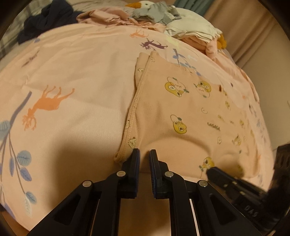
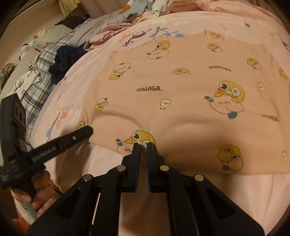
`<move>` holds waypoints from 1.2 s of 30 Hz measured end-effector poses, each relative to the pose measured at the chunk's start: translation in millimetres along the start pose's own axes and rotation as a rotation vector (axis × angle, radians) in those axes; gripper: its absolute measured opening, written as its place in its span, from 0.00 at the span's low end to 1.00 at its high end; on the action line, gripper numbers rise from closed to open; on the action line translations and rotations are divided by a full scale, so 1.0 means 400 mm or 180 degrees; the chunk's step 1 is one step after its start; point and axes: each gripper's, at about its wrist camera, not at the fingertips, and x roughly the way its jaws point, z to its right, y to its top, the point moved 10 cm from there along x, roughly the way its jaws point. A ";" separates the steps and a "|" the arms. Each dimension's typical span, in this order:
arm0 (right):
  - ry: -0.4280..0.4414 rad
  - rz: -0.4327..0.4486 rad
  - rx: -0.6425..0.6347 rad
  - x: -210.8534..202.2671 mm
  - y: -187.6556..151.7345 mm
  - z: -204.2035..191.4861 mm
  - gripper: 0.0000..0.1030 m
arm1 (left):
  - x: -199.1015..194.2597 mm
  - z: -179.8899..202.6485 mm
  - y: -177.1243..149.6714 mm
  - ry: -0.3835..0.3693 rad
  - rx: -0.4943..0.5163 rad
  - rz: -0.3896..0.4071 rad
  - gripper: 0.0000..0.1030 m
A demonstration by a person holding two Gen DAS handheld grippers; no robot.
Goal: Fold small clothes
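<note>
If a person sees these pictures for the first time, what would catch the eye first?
First, the peach garment with yellow cartoon ducks, spread flat on the pink bedspread. Next, the right gripper and the left gripper at its near edge. A pile of clothes lies beyond.

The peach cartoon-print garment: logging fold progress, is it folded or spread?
Spread. The peach garment lies flat on the bedspread; only its near edge looks pinched.
</note>
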 end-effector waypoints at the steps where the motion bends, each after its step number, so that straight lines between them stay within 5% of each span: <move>1: -0.0011 -0.0001 0.0007 -0.001 -0.003 0.001 0.05 | 0.000 0.000 -0.003 0.0028 0.0054 0.0022 0.11; 9: -0.0015 0.0075 -0.0054 -0.012 -0.022 -0.004 0.05 | -0.016 -0.002 -0.018 0.0042 0.0160 0.0088 0.11; 16: 0.0319 0.0149 -0.0077 -0.037 -0.007 -0.044 0.15 | -0.064 -0.005 -0.018 -0.0466 -0.0223 0.0050 0.11; 22: 0.0312 0.0361 -0.0316 -0.008 0.050 -0.112 0.15 | -0.092 -0.018 0.010 0.0030 0.0117 0.0417 0.11; 26: 0.0277 0.0118 -0.0219 0.079 0.039 -0.113 0.15 | -0.059 -0.031 -0.001 -0.0100 -0.0081 0.0182 0.11; 36: 0.0416 0.0030 -0.0257 0.045 -0.006 -0.110 0.12 | -0.070 -0.007 0.010 -0.0325 -0.0138 0.0276 0.11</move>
